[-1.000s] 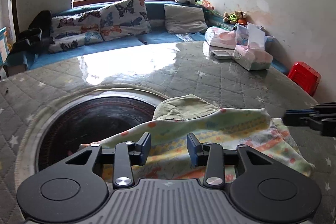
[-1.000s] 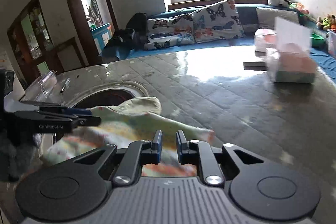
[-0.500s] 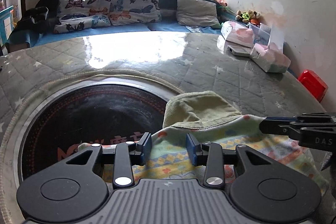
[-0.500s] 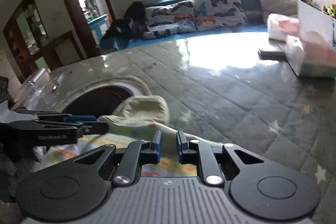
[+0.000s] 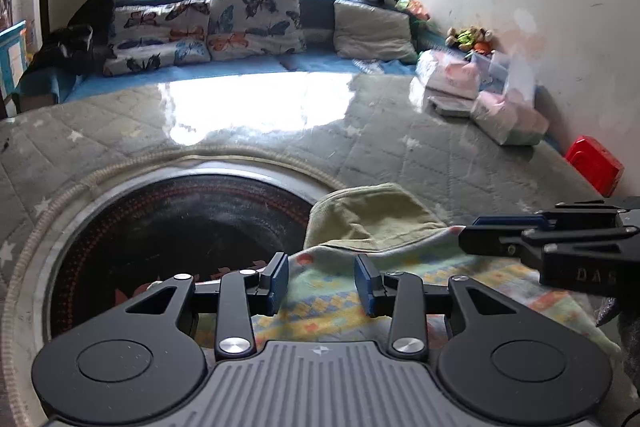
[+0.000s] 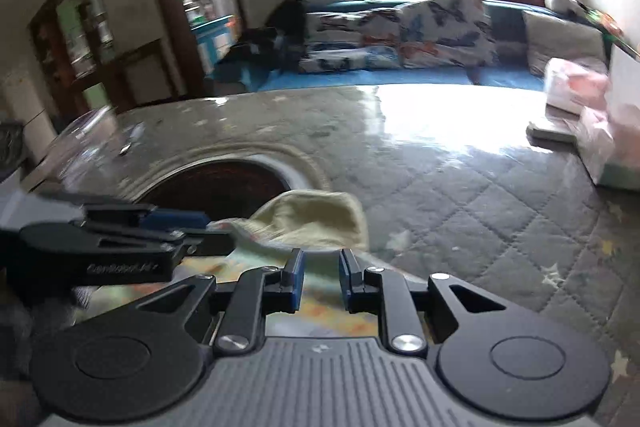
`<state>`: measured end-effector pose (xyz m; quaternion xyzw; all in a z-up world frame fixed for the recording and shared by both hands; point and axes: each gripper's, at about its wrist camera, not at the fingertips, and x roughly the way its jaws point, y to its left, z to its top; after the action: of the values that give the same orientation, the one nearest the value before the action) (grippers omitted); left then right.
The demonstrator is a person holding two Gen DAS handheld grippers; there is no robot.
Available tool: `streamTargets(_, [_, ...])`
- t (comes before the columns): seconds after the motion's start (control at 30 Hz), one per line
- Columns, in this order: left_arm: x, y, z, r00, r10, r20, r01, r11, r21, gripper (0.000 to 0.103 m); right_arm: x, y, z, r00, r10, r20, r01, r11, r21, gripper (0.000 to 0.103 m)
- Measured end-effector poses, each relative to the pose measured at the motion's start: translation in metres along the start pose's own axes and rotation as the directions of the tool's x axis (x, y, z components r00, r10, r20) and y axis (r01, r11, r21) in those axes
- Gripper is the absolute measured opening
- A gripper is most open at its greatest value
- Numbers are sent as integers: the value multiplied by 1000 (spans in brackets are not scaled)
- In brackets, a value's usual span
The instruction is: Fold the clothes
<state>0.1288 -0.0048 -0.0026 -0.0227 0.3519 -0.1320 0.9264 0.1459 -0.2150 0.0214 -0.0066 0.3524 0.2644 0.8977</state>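
A small patterned garment (image 5: 400, 291) with a plain green part (image 5: 372, 215) lies on the quilted table by the dark round inset. My left gripper (image 5: 321, 283) is open just above the garment's near edge, with nothing between the jaws. My right gripper (image 6: 320, 279) is open over the same garment (image 6: 316, 215), its jaws a little apart. Each gripper shows in the other's view: the right one at the right edge (image 5: 560, 243), the left one at the left (image 6: 120, 247).
A dark round inset (image 5: 176, 227) sits in the grey quilted table (image 5: 440, 155). Tissue packs and boxes (image 5: 504, 115) stand at the far right. A bench with butterfly cushions (image 5: 224, 23) runs behind the table. A red stool (image 5: 596, 163) stands by the wall.
My right gripper has opened from a nearly shut state. Both grippers have moved lower and closer to the garment, which now lies flatter on the table.
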Motion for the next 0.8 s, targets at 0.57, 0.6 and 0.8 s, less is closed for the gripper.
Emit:
streamTargets(0.57, [-70,-27,-82,999,-9,38,4,991,135,40,-26,55,-50,989,108,-96,-126,970,-209,26])
streamTargets(0.6, [-73,-25,-84,999,-8,38,3,992,130,40,-30,58,-55,987,117,-107,-139,965,-223,27])
streamTargets(0.8, [-83,-13,-97,1000,8,28,-10,995,96,40,-48,65,-72,988,109,-110,-136,953,-271,27])
